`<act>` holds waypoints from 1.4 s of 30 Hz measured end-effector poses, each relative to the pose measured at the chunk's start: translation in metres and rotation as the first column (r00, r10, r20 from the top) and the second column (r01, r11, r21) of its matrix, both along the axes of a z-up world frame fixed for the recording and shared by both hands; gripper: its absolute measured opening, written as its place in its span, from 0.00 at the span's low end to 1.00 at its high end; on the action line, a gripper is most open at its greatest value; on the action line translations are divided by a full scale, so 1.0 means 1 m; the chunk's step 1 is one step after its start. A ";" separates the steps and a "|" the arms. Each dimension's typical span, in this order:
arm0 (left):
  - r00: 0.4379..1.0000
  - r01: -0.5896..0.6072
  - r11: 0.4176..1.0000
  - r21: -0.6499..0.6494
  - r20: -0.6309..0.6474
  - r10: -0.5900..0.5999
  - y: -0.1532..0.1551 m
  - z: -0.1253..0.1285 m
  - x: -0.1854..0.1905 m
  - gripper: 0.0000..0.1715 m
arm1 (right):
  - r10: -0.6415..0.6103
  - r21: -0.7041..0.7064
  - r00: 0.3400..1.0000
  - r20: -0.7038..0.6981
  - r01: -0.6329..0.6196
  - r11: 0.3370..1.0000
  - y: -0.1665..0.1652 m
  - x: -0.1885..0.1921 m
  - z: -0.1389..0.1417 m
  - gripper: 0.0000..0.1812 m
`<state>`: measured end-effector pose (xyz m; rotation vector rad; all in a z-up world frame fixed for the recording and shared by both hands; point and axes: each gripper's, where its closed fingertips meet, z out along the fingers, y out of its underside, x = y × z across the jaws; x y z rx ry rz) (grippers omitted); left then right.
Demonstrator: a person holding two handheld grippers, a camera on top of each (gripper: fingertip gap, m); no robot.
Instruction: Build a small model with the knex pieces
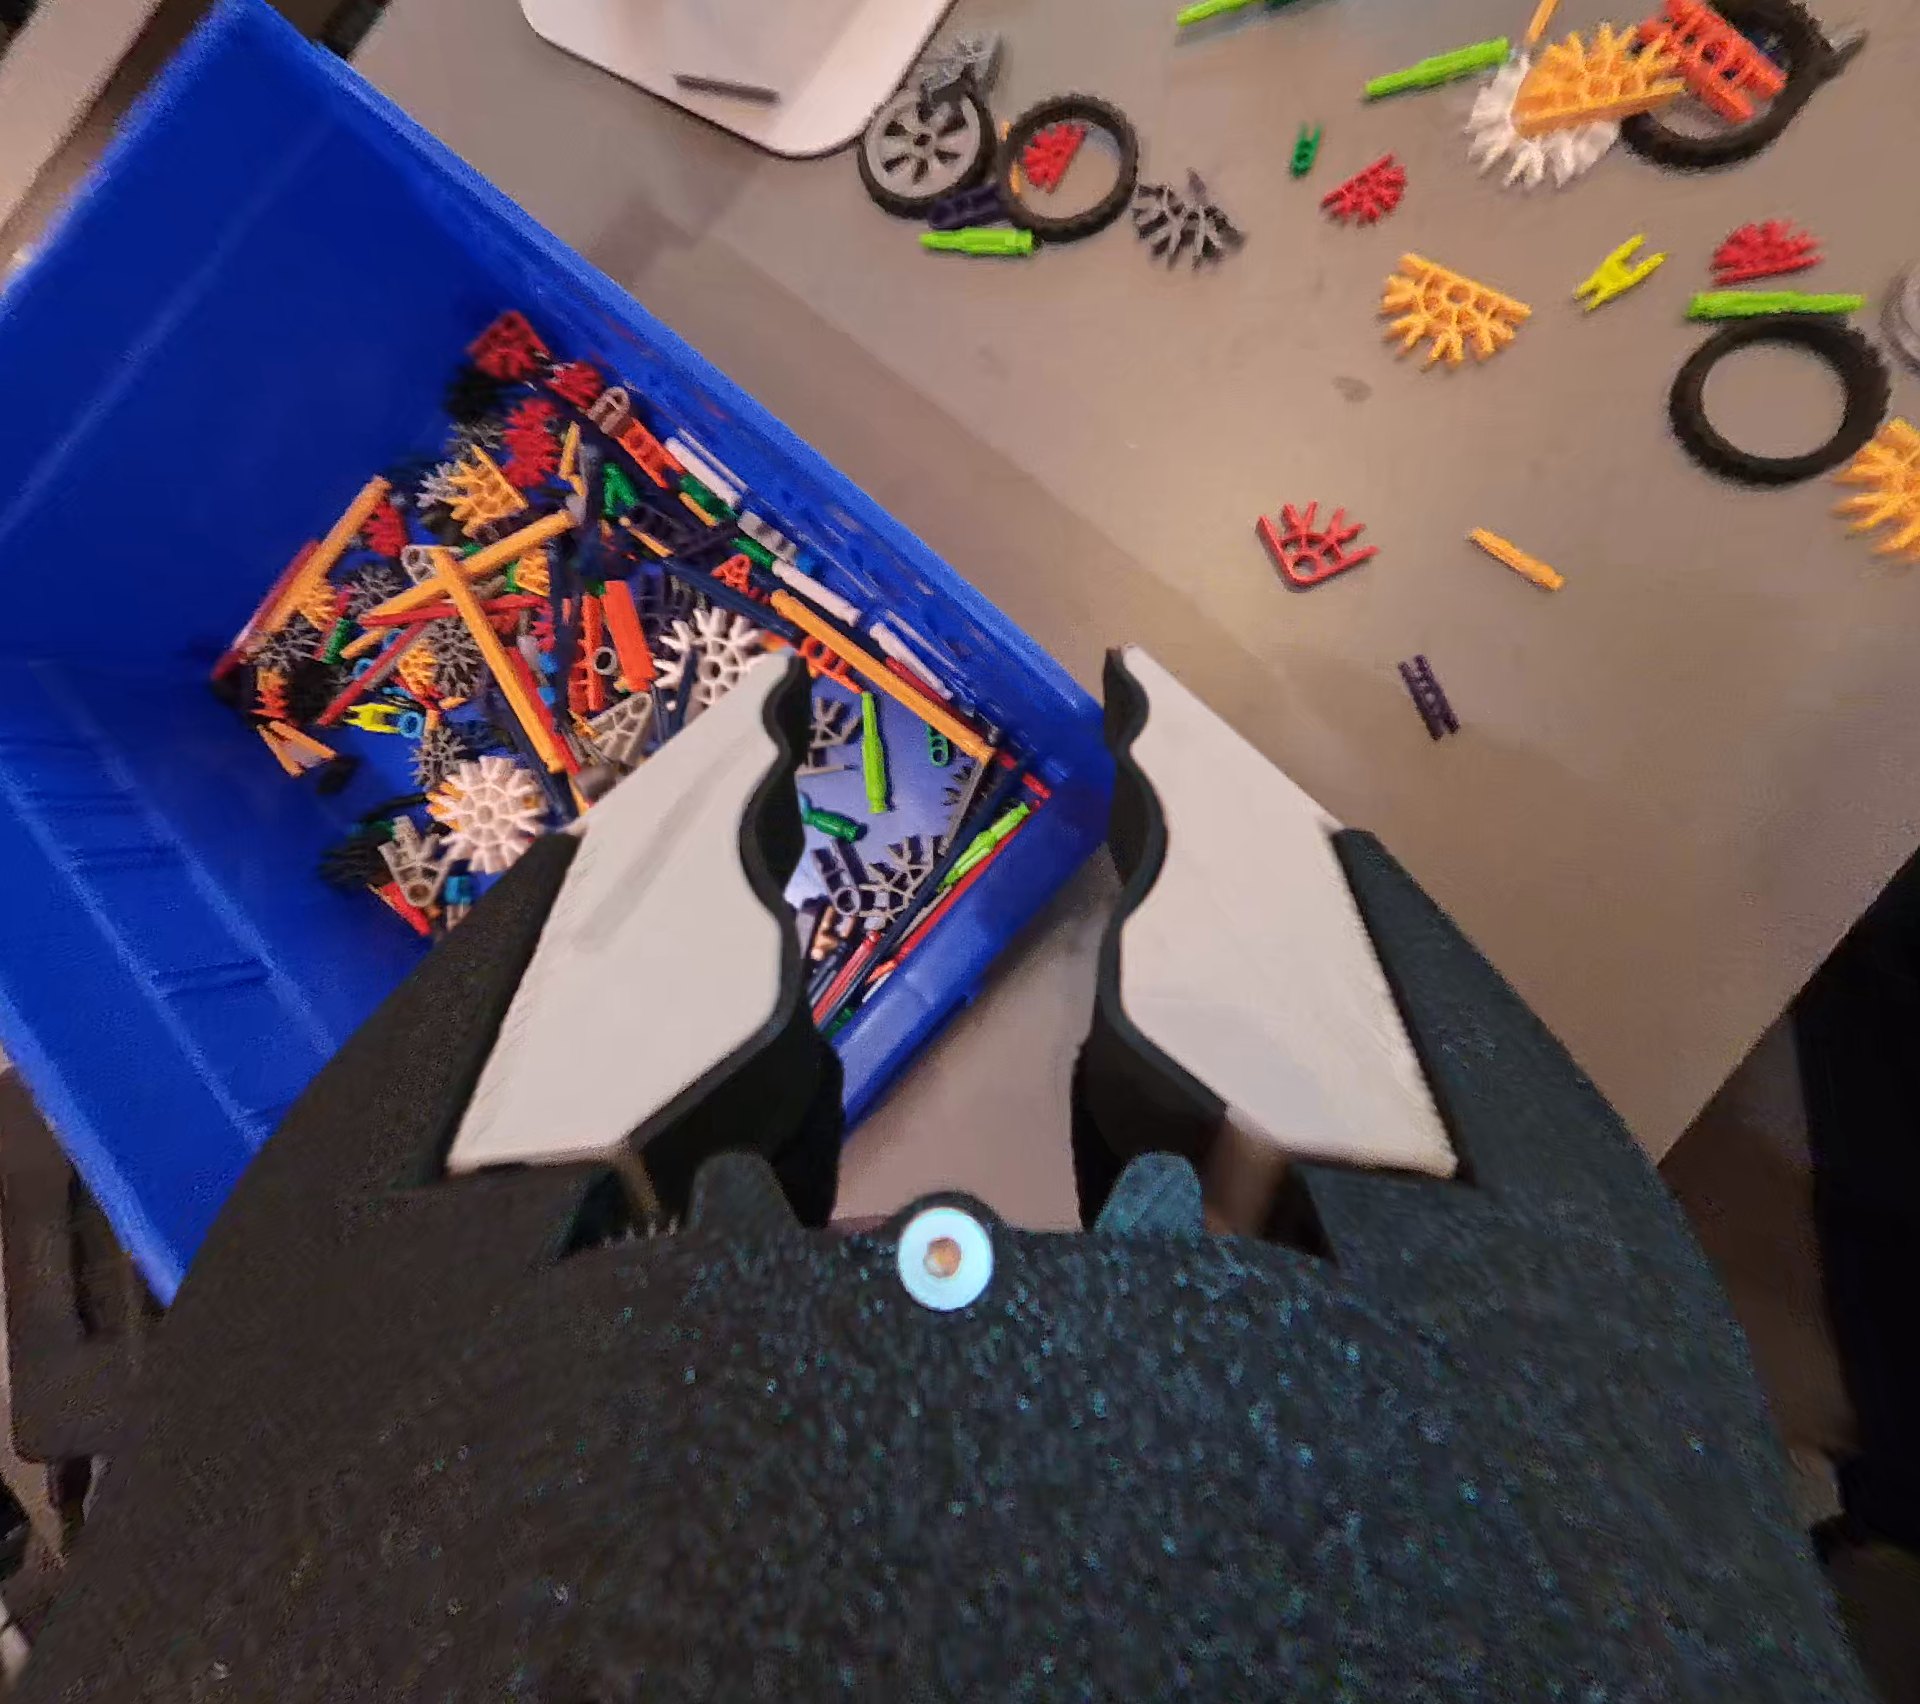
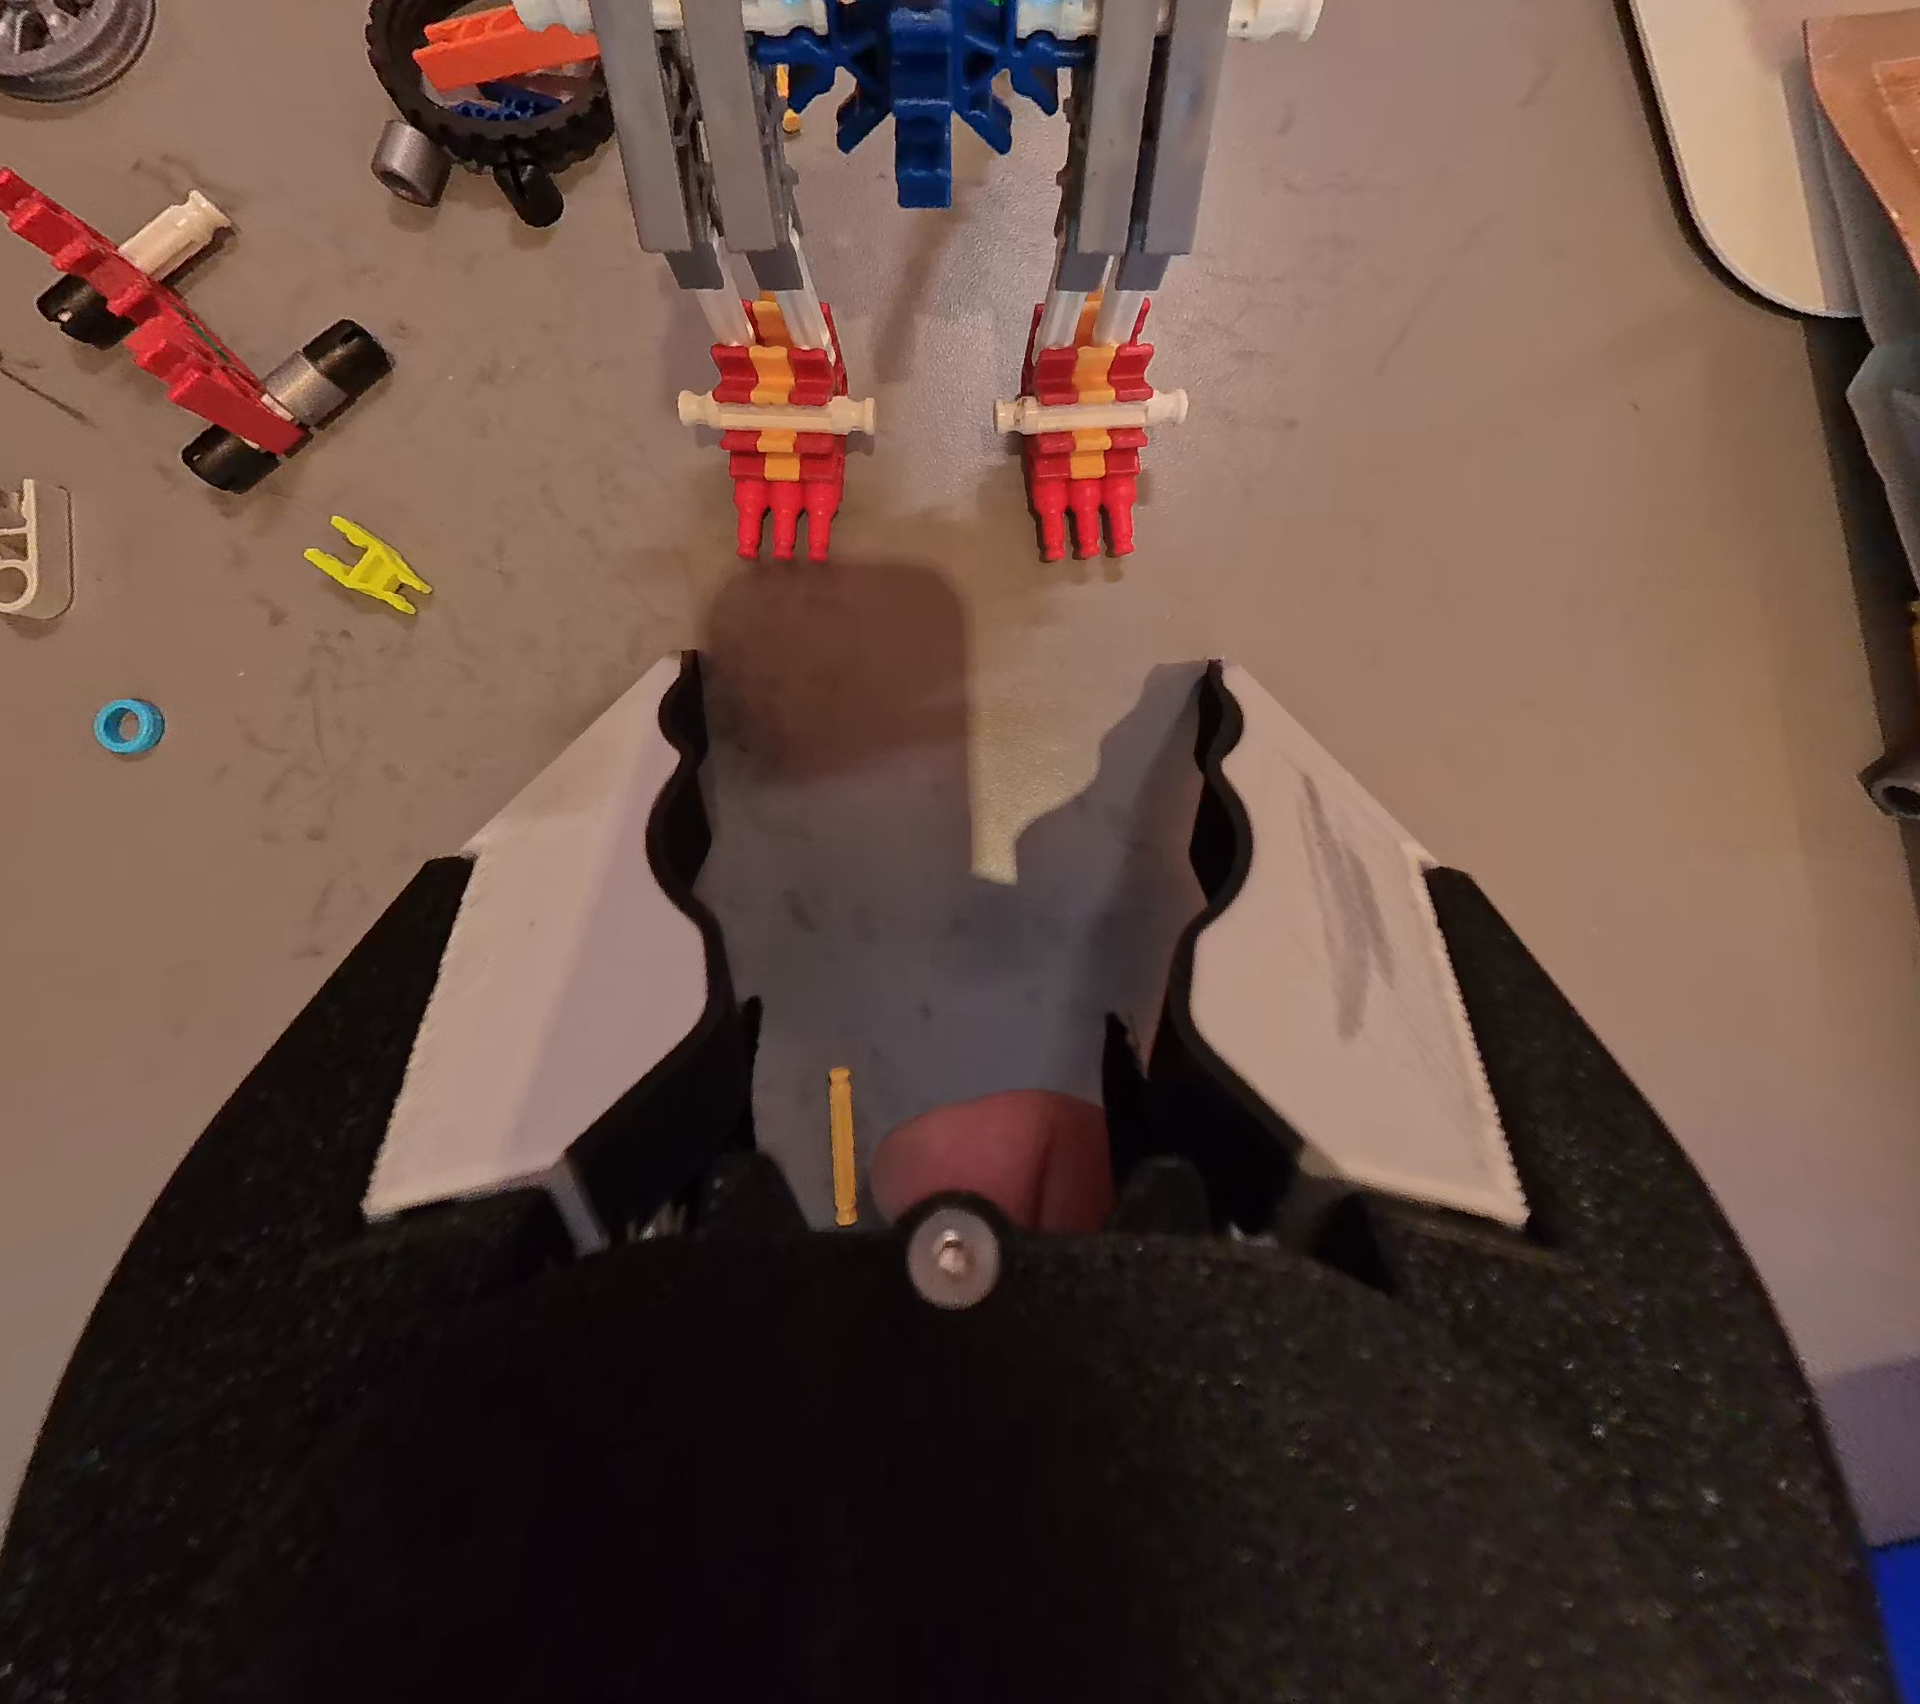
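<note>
The left gripper (image 1: pixel 951 698) hangs released and empty over the near corner of a blue plastic bin (image 1: pixel 260 283) of mixed rods, while the right gripper (image 2: pixel 951 667), likewise spread and empty, faces the red-footed construction-toy figure (image 2: pixel 914 44) standing straight ahead on the grey tabletop (image 2: pixel 1455 511).

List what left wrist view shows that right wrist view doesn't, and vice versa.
Left wrist only: the left gripper, open and empty, over the corner of a blue bin of mixed construction pieces; a loose black tire ring.

Right wrist only: the right gripper, open and empty, facing a built model with two red feet; a blue ring.

Both: the grey table strewn with loose pieces.
</note>
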<state>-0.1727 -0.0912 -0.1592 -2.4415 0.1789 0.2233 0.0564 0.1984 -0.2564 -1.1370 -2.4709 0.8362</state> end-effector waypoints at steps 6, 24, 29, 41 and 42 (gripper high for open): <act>0.995 0.053 0.998 -0.038 0.087 -0.049 -0.008 -0.009 0.018 0.31 | -0.001 -0.004 1.000 -0.004 0.001 1.000 0.000 0.000 0.000 0.52; 0.992 0.110 0.973 -0.203 0.081 -0.095 -0.006 -0.061 0.043 0.13 | -0.001 -0.011 1.000 -0.011 0.001 1.000 0.000 0.000 0.000 0.52; 0.982 0.179 0.963 -0.199 0.100 -0.162 0.000 -0.062 0.071 0.12 | -0.004 -0.015 1.000 -0.016 0.003 1.000 0.000 -0.001 0.000 0.51; 0.966 0.244 0.958 -0.150 0.120 -0.228 -0.008 -0.034 0.084 0.15 | -0.015 -0.042 0.999 -0.029 0.014 0.999 0.001 -0.002 0.001 0.50; 0.972 0.225 0.965 -0.132 0.104 -0.212 -0.009 -0.026 0.077 0.15 | -0.016 -0.045 0.999 -0.030 0.014 0.999 0.001 -0.002 0.001 0.50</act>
